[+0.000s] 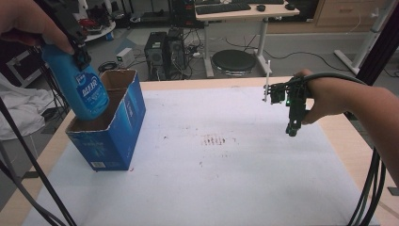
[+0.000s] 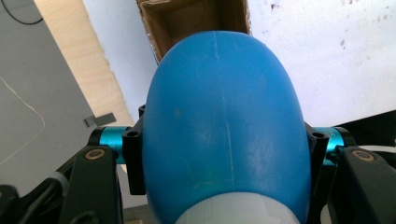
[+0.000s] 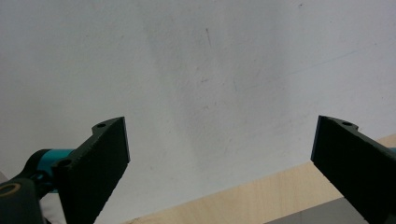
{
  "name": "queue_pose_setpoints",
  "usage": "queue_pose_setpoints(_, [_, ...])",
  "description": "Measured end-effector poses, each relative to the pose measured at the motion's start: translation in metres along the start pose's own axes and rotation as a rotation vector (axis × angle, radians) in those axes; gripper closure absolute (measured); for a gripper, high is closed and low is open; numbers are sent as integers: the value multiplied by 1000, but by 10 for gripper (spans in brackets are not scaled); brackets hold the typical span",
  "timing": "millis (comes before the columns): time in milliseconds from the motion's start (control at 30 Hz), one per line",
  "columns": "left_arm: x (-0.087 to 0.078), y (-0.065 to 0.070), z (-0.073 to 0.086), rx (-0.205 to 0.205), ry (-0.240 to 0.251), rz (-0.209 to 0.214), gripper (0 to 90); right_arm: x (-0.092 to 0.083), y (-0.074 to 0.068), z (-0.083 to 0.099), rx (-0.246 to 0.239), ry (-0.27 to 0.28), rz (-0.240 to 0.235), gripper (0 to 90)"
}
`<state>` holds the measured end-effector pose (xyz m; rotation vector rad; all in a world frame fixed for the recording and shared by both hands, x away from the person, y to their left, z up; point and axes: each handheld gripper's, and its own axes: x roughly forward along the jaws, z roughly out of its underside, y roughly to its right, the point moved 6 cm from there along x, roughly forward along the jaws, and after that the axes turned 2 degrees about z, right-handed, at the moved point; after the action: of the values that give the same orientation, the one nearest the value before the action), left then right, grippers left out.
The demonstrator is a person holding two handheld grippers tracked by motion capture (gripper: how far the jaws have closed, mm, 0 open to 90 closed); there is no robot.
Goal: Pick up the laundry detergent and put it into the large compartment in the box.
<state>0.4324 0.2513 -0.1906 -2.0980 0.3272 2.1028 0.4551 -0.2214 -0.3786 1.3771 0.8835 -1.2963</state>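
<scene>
A blue plastic bottle (image 1: 84, 92) with a white cap end hangs bottom-down over the open top of a blue cardboard box (image 1: 120, 134) at the table's left. My left gripper (image 1: 79, 51) is shut on the bottle near its neck, held from above by a hand. In the left gripper view the bottle (image 2: 224, 135) bulges between the two black jaws, and the box's brown inside (image 2: 191, 18) lies beyond it. My right gripper (image 1: 293, 128) hovers over the right side of the table, pointing down. Its jaws (image 3: 219, 163) stand wide apart with nothing between them.
A white sheet (image 1: 221, 160) covers most of the wooden table (image 1: 346, 141) and carries faint reddish marks near its middle. Black cables (image 1: 369, 197) trail off the front right and front left. Beyond the table stand computer cases, a round stool and a desk.
</scene>
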Motion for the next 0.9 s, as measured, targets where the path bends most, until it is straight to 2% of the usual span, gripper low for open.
queue_pose_setpoints(333, [44, -4, -6, 75, -37, 20, 381, 0, 0, 0, 9, -5, -3, 34])
queue_pose_setpoints(400, [53, -3, -7, 103, -46, 20, 381, 1, 0, 1, 9, -12, -5, 34])
queue_pose_setpoints(533, [77, 1, -10, 198, -79, -10, 381, 2, 0, -1, 10, -4, -4, 34])
queue_pose_setpoints(567, [77, 1, -10, 198, -79, -10, 381, 2, 0, -1, 10, -4, -4, 34])
queue_pose_setpoints(733, [94, 1, -13, 250, -97, -2, 381, 3, 0, 0, 4, -13, -5, 34])
queue_pose_setpoints(900, [106, 2, -15, 325, -102, -19, 381, 4, 1, 1, 0, -13, -6, 34])
